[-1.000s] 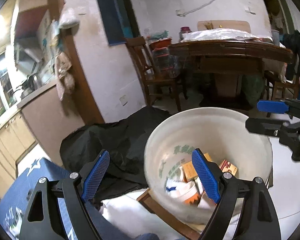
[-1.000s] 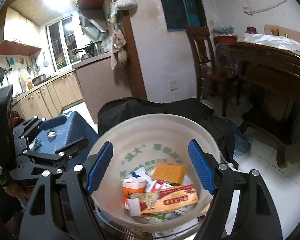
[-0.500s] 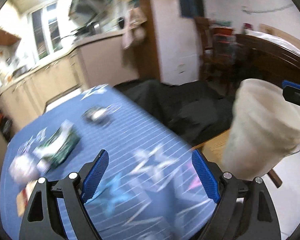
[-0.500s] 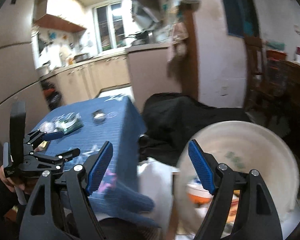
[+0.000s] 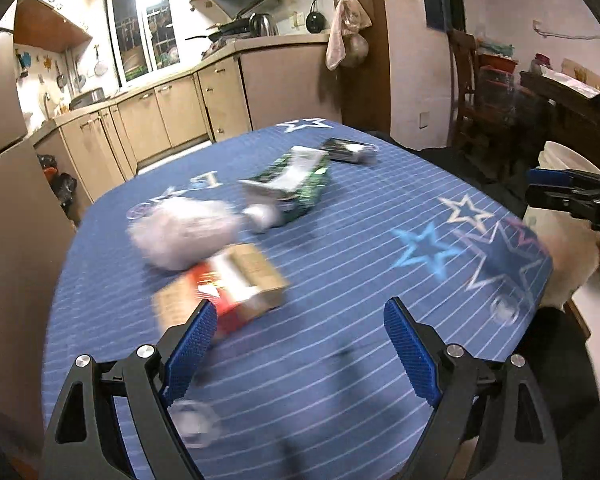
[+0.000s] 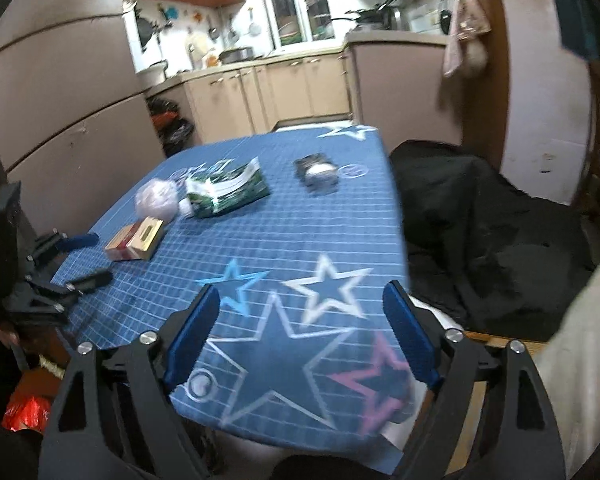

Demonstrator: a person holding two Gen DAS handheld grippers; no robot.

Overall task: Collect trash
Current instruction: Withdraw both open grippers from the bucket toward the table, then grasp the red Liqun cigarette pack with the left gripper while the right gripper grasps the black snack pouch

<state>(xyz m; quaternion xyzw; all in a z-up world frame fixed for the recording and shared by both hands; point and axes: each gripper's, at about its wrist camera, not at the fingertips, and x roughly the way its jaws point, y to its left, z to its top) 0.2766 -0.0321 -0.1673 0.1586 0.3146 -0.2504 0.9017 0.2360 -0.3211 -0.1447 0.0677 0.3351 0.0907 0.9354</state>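
Both hand-held grippers, left [image 5: 298, 330] and right [image 6: 300, 328], gape released over the striped table [image 5: 340, 240]; a cardboard box [image 5: 228, 284], crumpled white wad [image 5: 180, 232] and green wrapper [image 5: 296, 184] lie ahead.

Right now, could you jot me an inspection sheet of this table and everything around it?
Surface: blue star-print tablecloth.
Job's things: red-and-tan box, white crumpled wad, green packet, small dark packet, white bucket beside the table.
Clutter: black bag on the floor.
Grippers: left gripper and right gripper, jaws open, empty.
Cables: nothing seen.
Surroundings: kitchen cabinets, window.
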